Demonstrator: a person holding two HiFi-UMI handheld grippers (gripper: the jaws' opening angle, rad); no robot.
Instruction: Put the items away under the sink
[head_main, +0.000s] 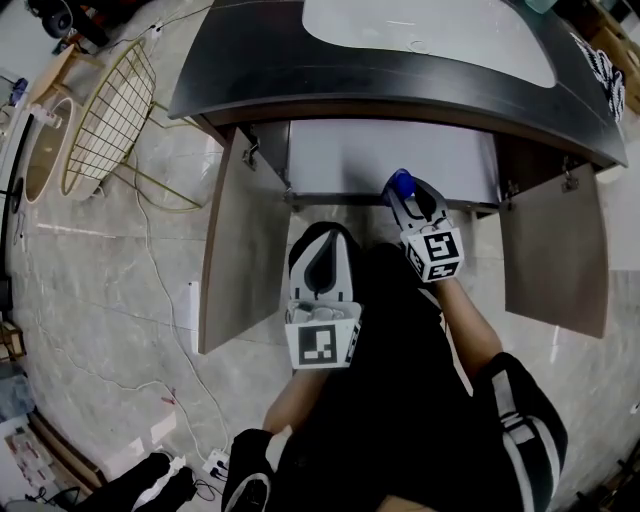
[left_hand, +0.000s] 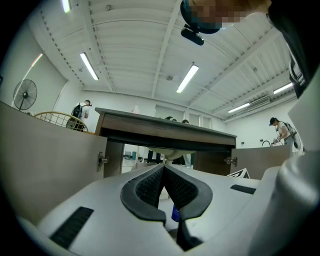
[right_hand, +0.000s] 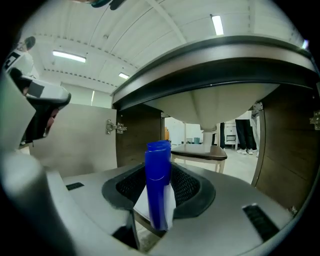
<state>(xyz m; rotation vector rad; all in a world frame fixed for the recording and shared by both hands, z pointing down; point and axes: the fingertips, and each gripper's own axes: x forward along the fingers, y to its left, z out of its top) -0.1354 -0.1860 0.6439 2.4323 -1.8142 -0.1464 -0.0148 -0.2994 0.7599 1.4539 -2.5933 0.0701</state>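
Observation:
I face the open cabinet (head_main: 390, 160) under the sink (head_main: 430, 30), with both doors swung wide. My right gripper (head_main: 410, 200) is shut on a white bottle with a tall blue cap (right_hand: 158, 185), held upright between its pads. In the head view the blue cap (head_main: 399, 183) sits right at the cabinet's front edge. The basin's underside (right_hand: 220, 107) hangs above the bottle. My left gripper (head_main: 322, 238) is lower and left of it, in front of the opening, shut with its pads (left_hand: 150, 187) meeting and nothing between them.
The left door (head_main: 240, 240) and right door (head_main: 555, 250) flank the opening. A gold wire basket (head_main: 110, 115) leans at the far left, with cables and a power strip (head_main: 215, 462) on the marble floor. The person's knees fill the lower middle.

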